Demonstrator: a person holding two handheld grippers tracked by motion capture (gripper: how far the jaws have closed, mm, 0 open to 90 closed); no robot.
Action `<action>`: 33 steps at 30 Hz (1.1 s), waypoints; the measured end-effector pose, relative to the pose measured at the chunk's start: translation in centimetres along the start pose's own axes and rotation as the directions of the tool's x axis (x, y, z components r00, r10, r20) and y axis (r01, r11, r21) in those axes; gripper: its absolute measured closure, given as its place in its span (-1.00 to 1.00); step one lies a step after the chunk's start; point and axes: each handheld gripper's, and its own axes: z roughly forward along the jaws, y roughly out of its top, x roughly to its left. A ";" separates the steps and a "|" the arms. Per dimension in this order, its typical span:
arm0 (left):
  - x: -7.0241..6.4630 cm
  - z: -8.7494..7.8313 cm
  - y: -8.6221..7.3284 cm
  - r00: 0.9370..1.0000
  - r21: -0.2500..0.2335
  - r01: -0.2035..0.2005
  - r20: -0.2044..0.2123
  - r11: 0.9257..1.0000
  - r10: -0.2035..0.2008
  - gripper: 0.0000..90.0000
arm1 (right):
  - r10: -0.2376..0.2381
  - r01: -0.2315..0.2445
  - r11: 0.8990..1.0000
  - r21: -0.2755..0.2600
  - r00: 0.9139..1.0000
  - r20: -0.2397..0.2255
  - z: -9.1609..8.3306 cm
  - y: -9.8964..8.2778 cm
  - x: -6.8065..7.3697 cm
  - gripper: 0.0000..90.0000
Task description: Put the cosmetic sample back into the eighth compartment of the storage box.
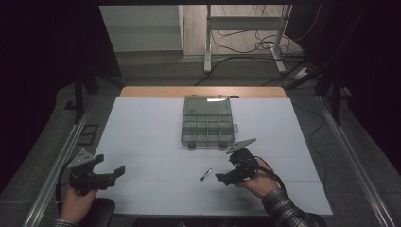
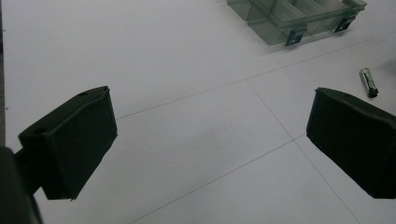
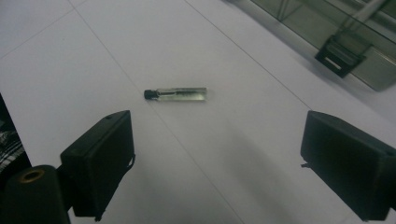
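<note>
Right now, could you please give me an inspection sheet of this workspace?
Surface: white table top, faint seams, wooden strip at the far edge.
Job's things: small clear vial with a black cap, lying flat; clear compartment box beyond it, lid raised.
Clutter: nothing seen.
Grippers: right gripper open, aimed at the vial, not touching; left gripper open over bare table.
Cables: one trails from the right gripper; more cables on the floor.
Surroundings: dark room, metal desk frame behind.

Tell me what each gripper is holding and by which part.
Nothing is held. The left gripper and right gripper both have open jaws over bare table. The vial lies loose ahead of the right one, untouched.
</note>
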 end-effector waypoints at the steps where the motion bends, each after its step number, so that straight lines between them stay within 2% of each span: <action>1: 0.0 0.0 0.0 1.000 0.000 0.000 0.000 1.000 0.000 -0.95 | -0.005 0.005 1.000 0.002 1.000 -0.002 0.1 0.1 0.0 -0.74; 3: 0.0 0.0 0.0 1.000 0.000 0.000 0.000 1.000 0.000 -0.95 | -0.002 0.002 1.000 0.010 1.000 -0.008 0.2 0.3 0.1 -0.72; 7: 0.0 0.0 0.0 1.000 0.000 0.002 0.003 1.000 -0.002 -0.95 | -0.025 0.025 0.999 0.031 0.999 -0.028 1.0 0.8 0.4 -0.63; 12: 0.2 0.0 0.0 1.000 -0.004 0.012 0.011 1.000 -0.012 -0.95 | -0.083 0.085 0.995 0.053 0.996 -0.040 2.0 1.5 0.8 -0.43; 19: 0.1 0.0 0.0 1.000 -0.004 0.005 0.010 1.000 -0.005 -0.95 | -0.093 0.098 0.993 0.070 0.993 -0.075 2.9 2.2 0.9 -0.27; 21: 0.1 0.0 0.0 1.000 -0.005 0.007 0.010 1.000 -0.007 -0.95 | -0.120 0.127 0.989 0.078 0.989 -0.084 3.4 2.6 0.9 -0.21; 26: 0.1 0.0 0.0 1.000 -0.005 0.006 0.011 1.000 -0.006 -0.95 | -0.153 0.160 0.984 0.084 0.984 -0.088 4.0 3.0 1.1 -0.08; 33: 0.1 0.0 0.0 1.000 -0.006 0.005 0.012 1.000 -0.005 -0.95 | -0.194 0.203 0.974 0.098 0.976 -0.097 5.0 3.5 1.2 -0.02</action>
